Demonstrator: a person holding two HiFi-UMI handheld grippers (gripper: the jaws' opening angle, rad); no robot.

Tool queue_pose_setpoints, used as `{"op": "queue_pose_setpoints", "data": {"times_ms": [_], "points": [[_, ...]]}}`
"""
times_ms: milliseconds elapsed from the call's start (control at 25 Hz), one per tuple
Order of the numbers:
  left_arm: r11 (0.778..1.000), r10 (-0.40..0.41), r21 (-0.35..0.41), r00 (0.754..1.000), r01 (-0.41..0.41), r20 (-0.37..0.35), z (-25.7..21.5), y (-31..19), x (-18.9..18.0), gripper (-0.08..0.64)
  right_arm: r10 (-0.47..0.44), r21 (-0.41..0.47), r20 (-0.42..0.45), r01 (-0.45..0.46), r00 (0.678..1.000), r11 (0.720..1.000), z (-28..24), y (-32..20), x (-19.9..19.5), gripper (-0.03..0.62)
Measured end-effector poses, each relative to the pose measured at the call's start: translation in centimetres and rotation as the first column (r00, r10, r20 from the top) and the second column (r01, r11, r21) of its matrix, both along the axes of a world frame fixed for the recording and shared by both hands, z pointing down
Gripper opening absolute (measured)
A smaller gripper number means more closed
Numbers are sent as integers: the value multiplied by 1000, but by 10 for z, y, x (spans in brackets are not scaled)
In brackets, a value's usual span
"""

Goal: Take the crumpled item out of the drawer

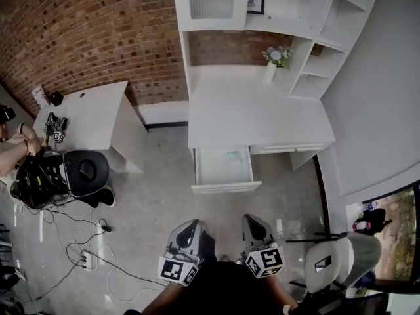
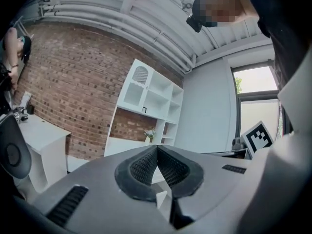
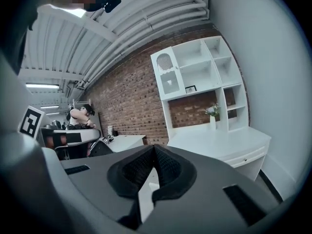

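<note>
Barely starting. Facing the open drawer [image 1: 223,169] under the white surface [image 1: 249,110], with what seems to be the crumpled item [image 1: 233,155] lying pale inside. Holding the left gripper [image 1: 192,225] and right gripper [image 1: 252,219] well apart from it, jaws clenched on nothing. Leaving reach, grasp and lift-out undone.

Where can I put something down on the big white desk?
Most of the desk top is bare, from the flower vase at the back to the front edge above the open drawer. The floor by the black chair is crowded with cables.
</note>
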State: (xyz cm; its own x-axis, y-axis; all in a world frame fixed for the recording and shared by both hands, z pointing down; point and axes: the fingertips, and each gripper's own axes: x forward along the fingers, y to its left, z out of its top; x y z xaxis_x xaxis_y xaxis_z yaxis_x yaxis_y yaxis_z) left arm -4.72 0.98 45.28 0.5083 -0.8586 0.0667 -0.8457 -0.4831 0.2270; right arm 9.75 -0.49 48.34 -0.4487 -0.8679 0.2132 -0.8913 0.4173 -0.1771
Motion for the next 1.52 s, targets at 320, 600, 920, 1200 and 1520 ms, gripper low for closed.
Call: {"op": "queue_pose_setpoints", "data": {"times_ms": [320, 600, 920, 1200, 1520], "points": [[997, 74, 29, 997, -74, 19, -3, -114, -26, 25, 43, -36, -65, -46, 997, 998, 16, -112, -25, 14], [996, 86, -13, 996, -86, 6, 9, -177, -25, 25, 36, -117, -120, -50, 992, 992, 59, -194, -25, 14], [997, 57, -52, 998, -56, 4, 28, -245, -13, 25, -54, -259, -229, -8, 972, 966, 153, -275, -19, 14], [996, 46, -79, 999, -45, 5, 43, -310, 4, 25, -136, -406, -317, -5, 939, 914, 259, -335, -7, 61], [992, -6, -129, 1000, 4, -14, 76, -354, 8, 25, -206, -550, -368, -34, 907, 834, 384, -375, 9, 115]]}}
